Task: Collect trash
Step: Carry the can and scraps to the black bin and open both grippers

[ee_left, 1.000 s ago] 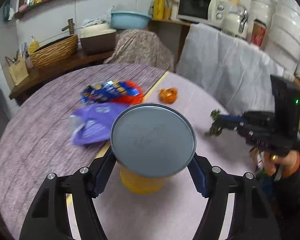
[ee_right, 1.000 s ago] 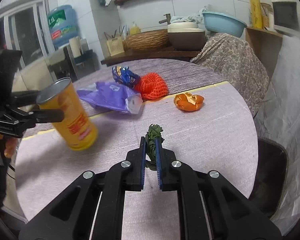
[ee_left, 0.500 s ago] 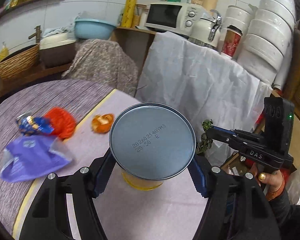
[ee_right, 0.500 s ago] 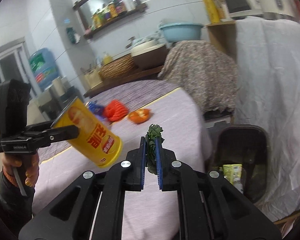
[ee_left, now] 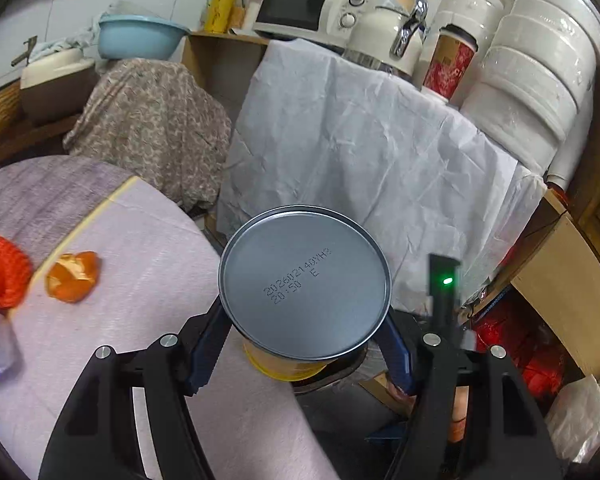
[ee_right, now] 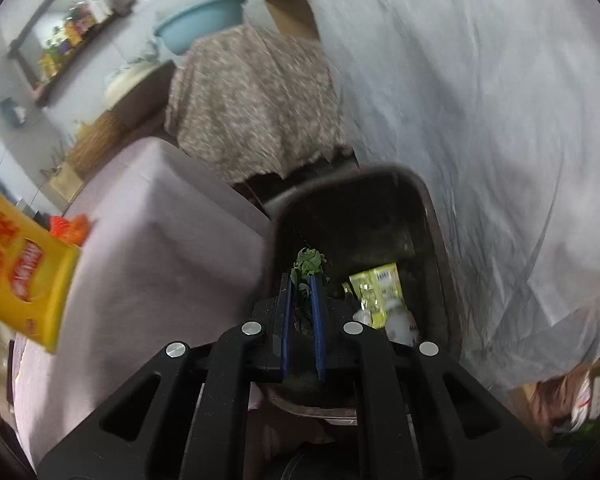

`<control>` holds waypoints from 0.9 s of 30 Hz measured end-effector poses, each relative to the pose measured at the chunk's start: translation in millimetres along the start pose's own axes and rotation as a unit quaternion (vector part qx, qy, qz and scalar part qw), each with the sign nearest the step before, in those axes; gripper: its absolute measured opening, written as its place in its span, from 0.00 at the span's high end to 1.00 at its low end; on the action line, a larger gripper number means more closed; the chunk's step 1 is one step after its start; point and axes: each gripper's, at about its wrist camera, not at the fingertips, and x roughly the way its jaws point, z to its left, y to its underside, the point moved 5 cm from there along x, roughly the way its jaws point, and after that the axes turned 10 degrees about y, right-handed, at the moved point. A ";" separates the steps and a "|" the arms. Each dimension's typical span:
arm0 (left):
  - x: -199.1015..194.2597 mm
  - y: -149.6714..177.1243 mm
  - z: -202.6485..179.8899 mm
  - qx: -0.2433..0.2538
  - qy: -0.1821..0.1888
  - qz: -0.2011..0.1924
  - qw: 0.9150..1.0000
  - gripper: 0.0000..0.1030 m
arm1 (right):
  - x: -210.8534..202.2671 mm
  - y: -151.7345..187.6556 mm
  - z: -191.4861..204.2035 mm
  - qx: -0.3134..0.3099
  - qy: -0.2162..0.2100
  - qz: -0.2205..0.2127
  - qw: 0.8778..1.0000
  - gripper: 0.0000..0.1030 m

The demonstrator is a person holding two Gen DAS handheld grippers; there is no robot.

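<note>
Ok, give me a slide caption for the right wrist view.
Right gripper pinches a green leafy scrap above the open dark bin.

one yellow can (ee_left: 305, 284) pinched in my left gripper (ee_left: 304, 344), one green leafy scrap (ee_right: 309, 264) in my right gripper (ee_right: 302, 312), one dark bin (ee_right: 432, 216) lower middle, one orange peel (ee_left: 73, 276) and one red mesh wad (ee_left: 2, 270) at left, one microwave (ee_left: 312, 10) up top

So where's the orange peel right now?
In the left wrist view, the orange peel lies on the table at the left, beside the red net.
</note>
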 end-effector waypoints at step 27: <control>179.2 27.9 -8.9 -0.029 -0.051 0.139 0.988 0.34 | -0.8 50.0 -128.0 0.120 0.128 -0.018 0.984 0.43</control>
